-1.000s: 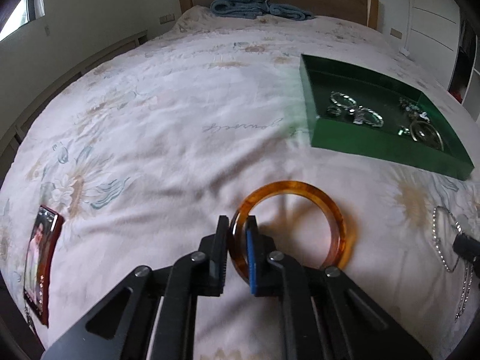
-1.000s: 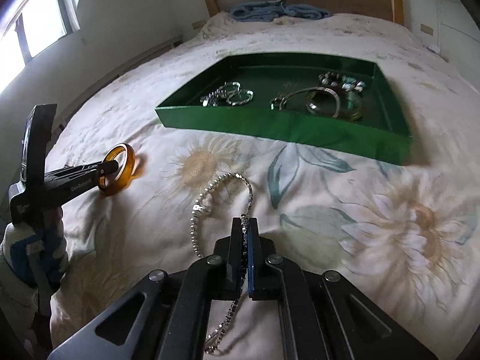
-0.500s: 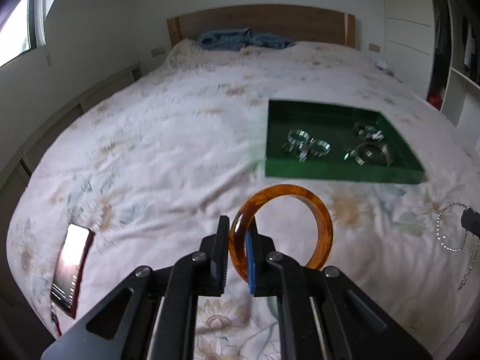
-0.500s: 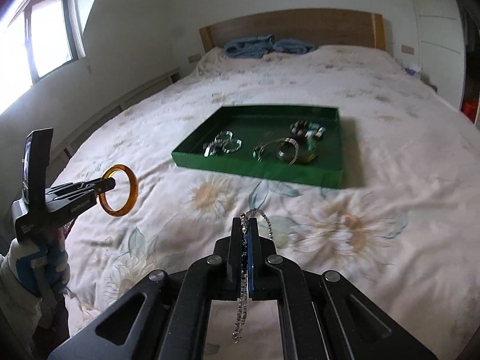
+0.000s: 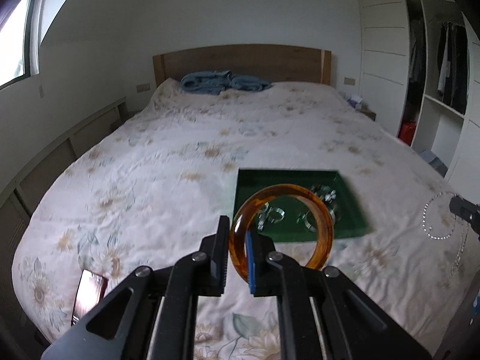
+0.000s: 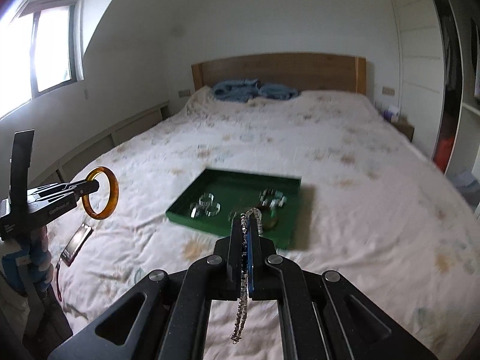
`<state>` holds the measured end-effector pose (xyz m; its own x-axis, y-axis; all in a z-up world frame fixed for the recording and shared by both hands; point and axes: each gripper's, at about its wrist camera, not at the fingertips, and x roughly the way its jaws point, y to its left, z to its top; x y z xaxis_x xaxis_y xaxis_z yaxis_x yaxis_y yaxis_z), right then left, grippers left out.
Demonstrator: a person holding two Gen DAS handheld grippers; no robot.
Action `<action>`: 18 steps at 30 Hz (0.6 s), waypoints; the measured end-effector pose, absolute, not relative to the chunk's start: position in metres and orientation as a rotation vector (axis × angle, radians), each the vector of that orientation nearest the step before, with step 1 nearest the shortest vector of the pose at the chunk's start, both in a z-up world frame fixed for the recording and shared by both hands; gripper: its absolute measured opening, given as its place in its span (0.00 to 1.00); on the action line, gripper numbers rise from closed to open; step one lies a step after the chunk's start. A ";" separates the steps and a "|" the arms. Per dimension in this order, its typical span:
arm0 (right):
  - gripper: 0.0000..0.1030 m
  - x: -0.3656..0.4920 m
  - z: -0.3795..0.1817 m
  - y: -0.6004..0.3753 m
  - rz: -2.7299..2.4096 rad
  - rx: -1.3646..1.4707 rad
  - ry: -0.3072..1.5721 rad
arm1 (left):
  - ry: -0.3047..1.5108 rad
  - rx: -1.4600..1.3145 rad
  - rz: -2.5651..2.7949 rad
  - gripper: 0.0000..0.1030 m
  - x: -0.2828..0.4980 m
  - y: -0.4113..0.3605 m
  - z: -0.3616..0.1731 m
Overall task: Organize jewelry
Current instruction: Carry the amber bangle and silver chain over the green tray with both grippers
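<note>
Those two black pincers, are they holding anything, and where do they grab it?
The left gripper pinches the amber bangle across its near rim. The right gripper is shut on the silver chain bracelet partway along, ends dangling.

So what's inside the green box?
Shiny silver bracelets and rings lie inside the green box. The chain and right tool cover part of it.

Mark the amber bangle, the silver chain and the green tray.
amber bangle [image 5: 325, 225], left wrist view, right side of hoop
silver chain [image 6: 242, 309], right wrist view, hanging strand
green tray [image 6: 195, 220], right wrist view, near wall
</note>
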<state>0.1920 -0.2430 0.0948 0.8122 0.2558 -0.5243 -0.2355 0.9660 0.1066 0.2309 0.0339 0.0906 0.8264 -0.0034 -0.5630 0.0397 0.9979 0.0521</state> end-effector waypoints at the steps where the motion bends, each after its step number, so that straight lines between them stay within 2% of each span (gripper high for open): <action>1: 0.03 0.193 0.103 -0.244 0.260 0.032 0.554 | 0.592 0.065 -0.027 0.09 0.232 0.032 0.097; 11: 0.03 0.231 0.203 -0.246 0.248 -0.006 0.444 | 0.539 0.084 -0.047 0.09 0.273 0.017 0.174; 18: 0.03 0.284 0.237 -0.240 0.235 -0.032 0.420 | 0.553 0.114 -0.033 0.09 0.330 0.003 0.188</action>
